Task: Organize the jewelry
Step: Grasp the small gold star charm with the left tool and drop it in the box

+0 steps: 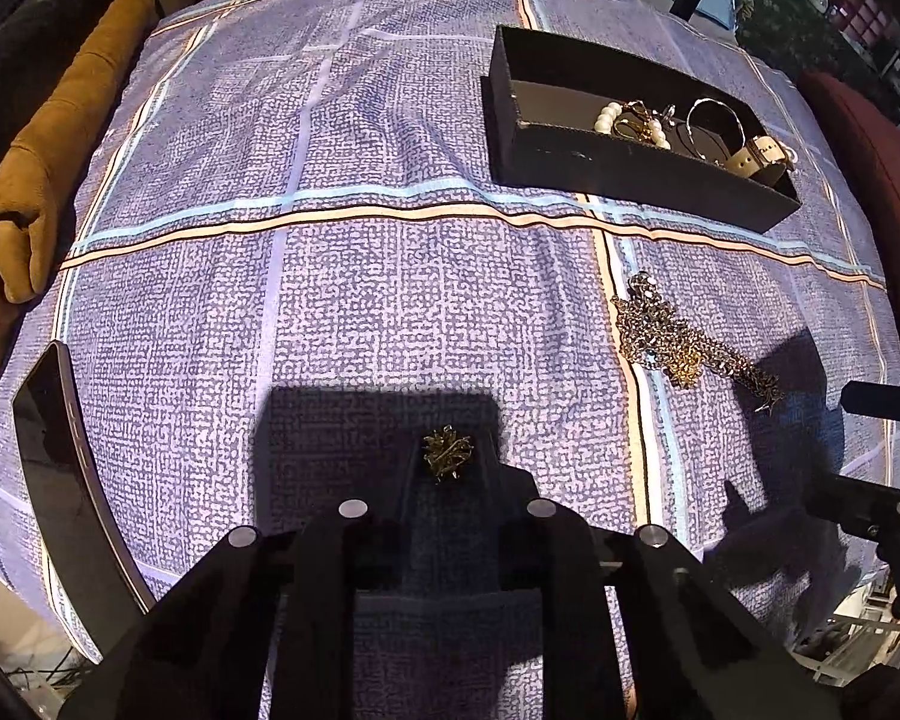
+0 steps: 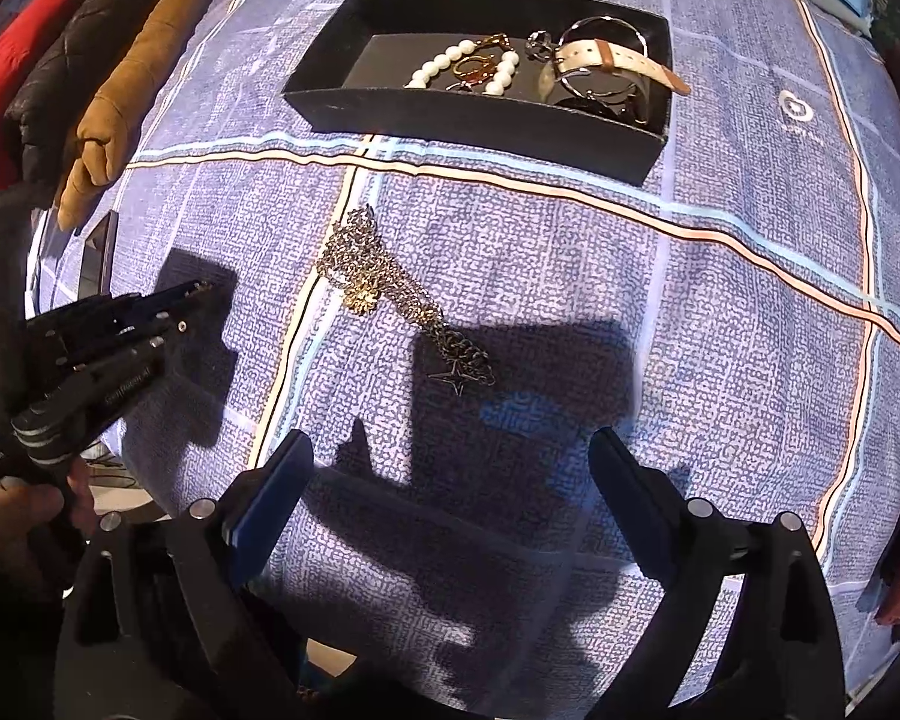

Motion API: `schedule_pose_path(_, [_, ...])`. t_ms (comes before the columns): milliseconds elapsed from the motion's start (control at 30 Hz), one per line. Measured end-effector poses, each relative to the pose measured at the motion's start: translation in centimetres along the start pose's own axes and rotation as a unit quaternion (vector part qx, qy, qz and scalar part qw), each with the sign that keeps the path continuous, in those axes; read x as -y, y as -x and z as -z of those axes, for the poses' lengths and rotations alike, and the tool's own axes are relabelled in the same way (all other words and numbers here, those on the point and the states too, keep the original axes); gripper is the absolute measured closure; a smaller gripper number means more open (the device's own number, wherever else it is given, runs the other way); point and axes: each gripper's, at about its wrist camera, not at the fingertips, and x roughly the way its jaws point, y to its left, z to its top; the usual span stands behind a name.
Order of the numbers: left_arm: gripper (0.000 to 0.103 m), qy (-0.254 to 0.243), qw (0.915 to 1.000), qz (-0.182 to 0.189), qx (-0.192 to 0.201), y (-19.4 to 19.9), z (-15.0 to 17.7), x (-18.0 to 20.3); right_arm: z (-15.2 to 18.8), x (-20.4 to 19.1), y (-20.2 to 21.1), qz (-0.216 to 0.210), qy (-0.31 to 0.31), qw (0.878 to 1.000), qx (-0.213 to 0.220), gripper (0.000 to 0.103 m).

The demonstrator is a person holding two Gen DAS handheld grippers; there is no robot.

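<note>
In the left wrist view my left gripper (image 1: pixel 453 468) points down at the cloth, shut on a small spiky gold ornament (image 1: pixel 448 457) that shows between its tips. The same gripper (image 2: pixel 201 288) appears at the left of the right wrist view with a glint of gold at its tip. A tangle of gold and silver chains (image 1: pixel 669 339) (image 2: pixel 384 282) lies on the cloth. The black tray (image 1: pixel 624 171) (image 2: pixel 468 117) at the back holds a pearl bracelet (image 2: pixel 450 63), gold rings, a bangle and a white-strapped watch (image 2: pixel 606 57). My right gripper (image 2: pixel 453 465) hovers open and empty near the chains.
A blue plaid cloth (image 1: pixel 360 300) covers the surface. A dark flat phone-like slab (image 1: pixel 60 480) lies at its left edge. A brown padded garment (image 1: pixel 48 162) (image 2: pixel 138 90) runs along the left side, with dark and red clothes behind it. A dark red seat (image 1: pixel 870 150) stands on the right.
</note>
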Motion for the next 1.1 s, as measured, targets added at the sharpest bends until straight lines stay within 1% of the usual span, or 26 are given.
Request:
schedule_pose_path(100, [0.086,0.009,0.9999,0.012,0.007,0.6,0.1,-0.3,0.0,0.0,-0.1,-0.001,0.002,1.000,0.002,0.011])
schedule_pose_path(233, [0.086,0.013,0.9991,0.031,0.026,2.6,0.3,-0.6,-0.5,0.4,-0.2,-0.002,-0.006,1.000,0.005,0.011])
schedule_pose_path(300, [0.086,0.011,0.9988,0.034,0.033,3.3,0.2,0.0,-0.7,0.5,0.0,-0.003,-0.003,1.000,0.007,0.011])
schedule_pose_path(367, [0.086,0.010,0.9987,0.039,0.031,3.7,-0.4,0.5,-1.0,0.3,-0.1,-0.002,0.004,1.000,0.007,0.012])
schedule_pose_path(400, [0.086,0.008,0.9988,0.038,0.030,3.5,0.0,0.6,-1.1,0.3,-0.2,-0.001,0.006,1.000,0.005,0.014])
schedule_pose_path(433, [0.086,0.005,0.9989,0.040,0.026,3.5,0.0,0.6,-1.3,0.3,-0.4,0.005,0.007,1.000,0.002,0.022])
schedule_pose_path(467, [0.086,0.004,0.9988,0.042,0.024,3.3,-0.1,1.1,-1.4,0.3,-0.7,0.007,0.008,1.000,-0.004,0.036])
schedule_pose_path(500, [0.086,-0.002,0.9989,0.040,0.022,3.1,-0.3,1.6,-1.4,0.3,-0.9,0.005,0.009,1.000,-0.010,0.045])
schedule_pose_path(533, [0.086,-0.007,0.9990,0.039,0.021,3.0,-0.4,2.0,-1.4,0.5,-1.2,0.007,0.010,1.000,-0.016,0.058])
schedule_pose_path(567, [0.086,-0.010,0.9989,0.042,0.020,3.0,-0.4,2.4,-1.4,0.5,-1.3,0.005,0.010,1.000,-0.019,0.060])
schedule_pose_path(700, [0.086,-0.026,0.9987,0.042,0.015,2.7,-0.9,3.2,-1.7,0.5,-1.2,-0.005,0.010,1.000,-0.013,0.060])
schedule_pose_path(800, [0.086,-0.028,0.9985,0.045,0.012,2.6,-1.4,3.7,-2.2,0.5,-0.9,-0.010,0.011,1.000,-0.010,0.060])
schedule_pose_path(900, [0.086,-0.036,0.9980,0.049,0.017,3.0,-2.4,4.3,-3.0,0.6,-0.3,-0.009,0.008,1.000,0.001,0.060])
schedule_pose_path(1000, [0.086,-0.045,0.9968,0.058,0.031,4.1,-4.2,5.0,-4.3,0.3,1.5,-0.009,0.009,1.000,0.026,0.061])
schedule_pose_path(1100, [0.086,-0.057,0.9950,0.064,0.050,4.9,-6.7,6.2,-6.2,0.0,3.3,-0.005,0.017,0.999,0.050,0.068])
